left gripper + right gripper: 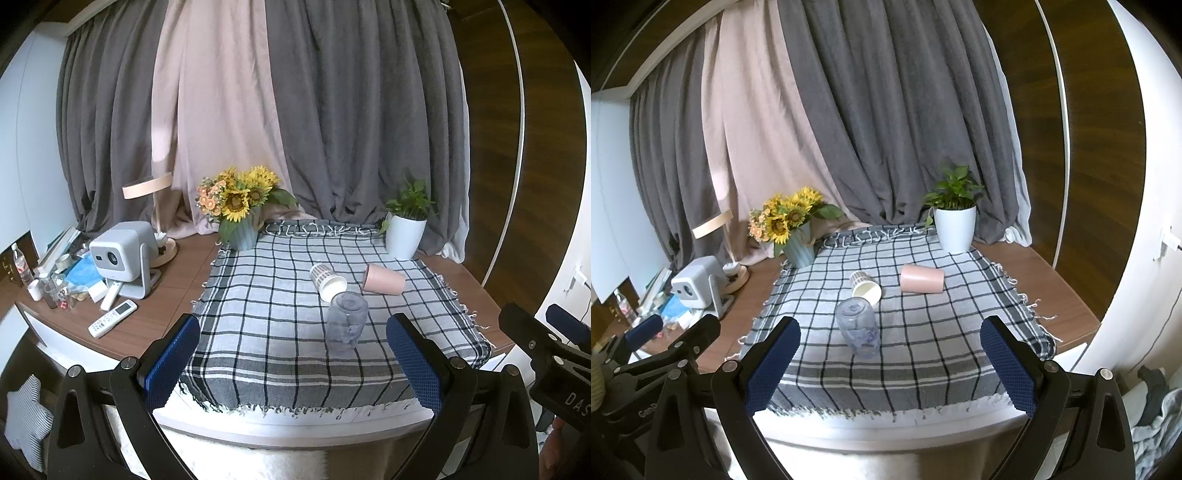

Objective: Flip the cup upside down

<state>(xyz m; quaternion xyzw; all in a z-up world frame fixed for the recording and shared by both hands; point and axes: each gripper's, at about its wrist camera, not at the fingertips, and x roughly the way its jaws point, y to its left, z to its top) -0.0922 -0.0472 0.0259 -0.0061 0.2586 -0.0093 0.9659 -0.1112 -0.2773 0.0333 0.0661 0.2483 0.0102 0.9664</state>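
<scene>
Clear cup (346, 322): inverted on the checked cloth (280, 332), ahead of both grippers, touching neither.
Left gripper (293, 354): spread, holding nothing.
Right gripper (890, 356): spread, holding nothing.

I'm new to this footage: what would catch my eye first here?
Three cups on the checked cloth: a clear cup standing mouth down nearest the camera, a striped cup and a pink cup on their sides behind it. At the far left corner, bright sunflowers.
</scene>
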